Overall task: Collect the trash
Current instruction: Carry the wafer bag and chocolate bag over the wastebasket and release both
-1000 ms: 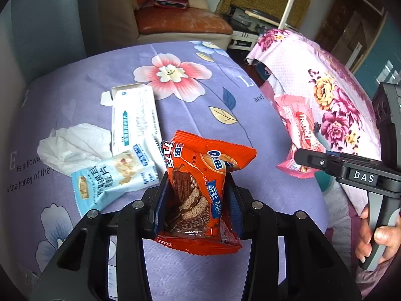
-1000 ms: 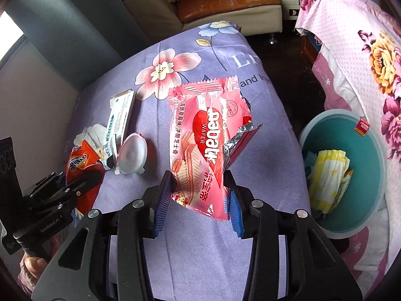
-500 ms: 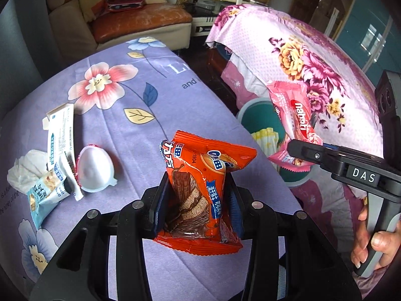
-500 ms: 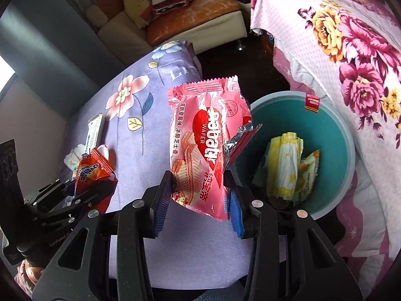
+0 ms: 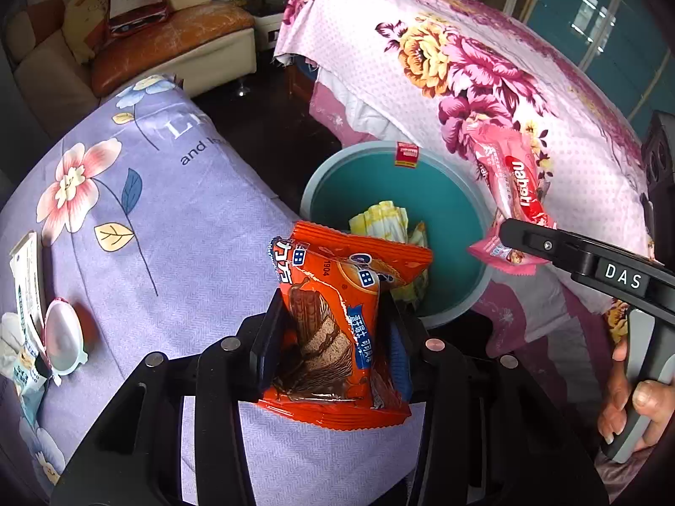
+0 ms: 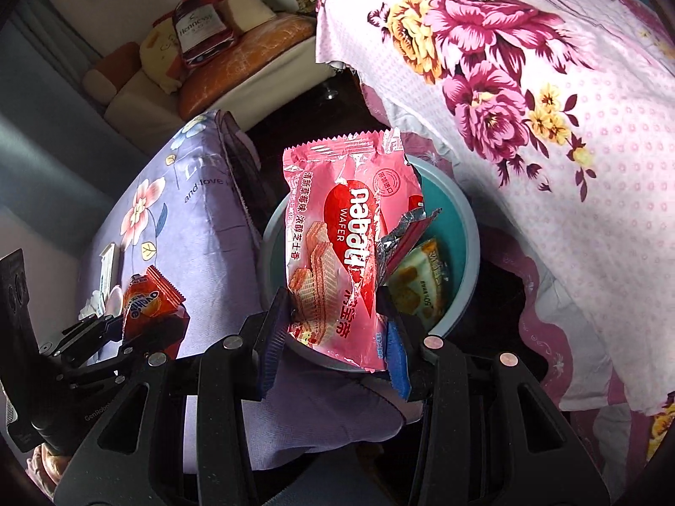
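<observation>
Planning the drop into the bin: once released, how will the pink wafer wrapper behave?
The pink wafer wrapper looks torn open, crinkled and thin, so probably very light and floppy. It may flutter rather than fall straight, so release it well over the teal bin.

I take the bin [image 5: 455, 211] as my landmark; it stands on the floor between the table [image 5: 177, 227] on its left and the draped bed [image 5: 527, 97] on its right; wrappers [image 5: 386, 221] lie inside it; a sofa [image 5: 168, 48] sits well behind it; a shell-shaped lid [image 5: 63, 343] and a carton [image 5: 27, 278] lie on the table, far left of it.
</observation>
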{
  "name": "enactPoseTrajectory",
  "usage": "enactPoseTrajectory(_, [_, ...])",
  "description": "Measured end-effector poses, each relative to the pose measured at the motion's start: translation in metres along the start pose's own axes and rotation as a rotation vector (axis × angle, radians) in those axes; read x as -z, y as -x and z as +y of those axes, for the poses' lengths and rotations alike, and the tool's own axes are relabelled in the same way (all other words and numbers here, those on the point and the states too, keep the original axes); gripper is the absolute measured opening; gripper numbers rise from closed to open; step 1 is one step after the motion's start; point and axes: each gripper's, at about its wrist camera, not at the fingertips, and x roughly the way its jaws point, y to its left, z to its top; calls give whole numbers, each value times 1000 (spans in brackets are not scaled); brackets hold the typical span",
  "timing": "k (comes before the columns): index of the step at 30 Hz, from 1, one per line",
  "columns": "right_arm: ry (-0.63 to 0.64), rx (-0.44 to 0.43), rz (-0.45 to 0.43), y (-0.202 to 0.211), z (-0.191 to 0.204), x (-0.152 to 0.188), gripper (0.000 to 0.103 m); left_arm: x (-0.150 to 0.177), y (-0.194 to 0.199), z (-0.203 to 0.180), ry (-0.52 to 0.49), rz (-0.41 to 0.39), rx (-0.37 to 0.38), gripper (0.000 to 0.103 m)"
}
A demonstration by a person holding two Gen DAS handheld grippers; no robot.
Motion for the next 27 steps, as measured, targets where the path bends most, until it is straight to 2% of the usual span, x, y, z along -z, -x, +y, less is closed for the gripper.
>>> enactPoseTrajectory(13, [-34, 36, 6, -9, -20, -12, 41, -31, -32, -15, -23, 19, 19, 49])
enactPoseTrajectory(16, [-37, 44, 9, -11, -21, -16, 41, -34, -37, -15, -17, 19, 17, 61])
enactPoseTrajectory(18, [-39, 48, 11, -13, -21, -18, 42, -35, -39, -14, -11, 13, 7, 81])
enactPoseTrajectory(19, [-39, 50, 12, -14, -21, -19, 42, -35, -39, -13, -12, 9, 1, 85])
enactPoseTrajectory(27, [-25, 59, 35, -26, -11, -21, 44, -24, -36, 6, 18, 21, 1, 92])
